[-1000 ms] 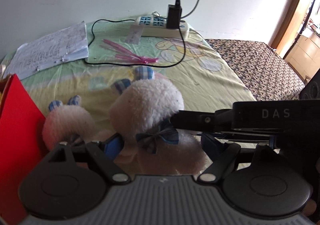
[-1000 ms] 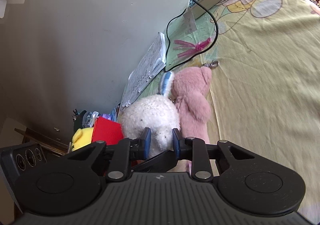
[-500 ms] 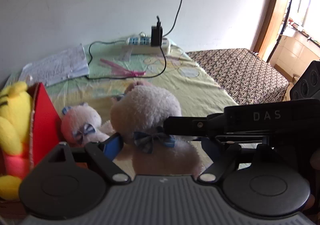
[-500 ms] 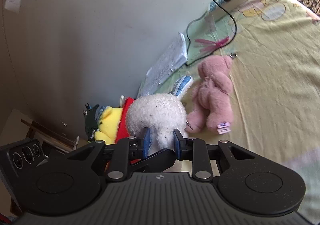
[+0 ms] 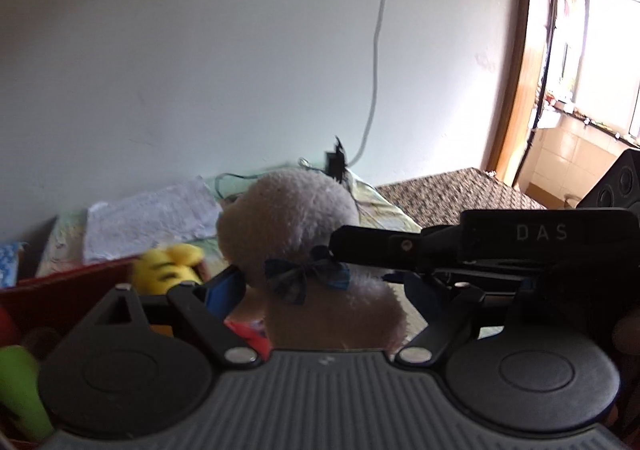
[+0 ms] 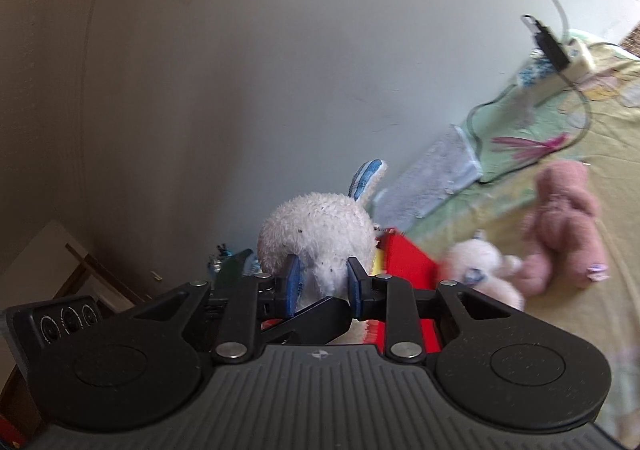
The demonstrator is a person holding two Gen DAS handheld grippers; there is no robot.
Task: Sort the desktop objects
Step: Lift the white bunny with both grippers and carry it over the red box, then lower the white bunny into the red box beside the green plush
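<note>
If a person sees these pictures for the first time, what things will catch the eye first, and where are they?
First comes the fluffy white plush rabbit with a blue bow, held up in the middle between both grippers, the right gripper pinching it. Below it sits the bright red box with a yellow plush toy inside. To the right, a pink plush bear lies on the yellow-green sheet.

Right gripper (image 6: 322,284) clamped on a white plush rabbit (image 6: 318,236), blue pads pressed into its fur on both sides; one blue-striped ear sticks up behind the head. The rabbit is held above a red box (image 6: 406,264), with a smaller white plush toy (image 6: 478,268) just right of the box and a pink teddy bear (image 6: 562,218) lying beyond it on the yellow-green sheet (image 6: 600,170). Farther back along the wall: a stack of papers (image 6: 434,178), a pink hair tie (image 6: 528,144), and a power strip (image 6: 560,66) with a black charger plugged in, all blurred.
</note>
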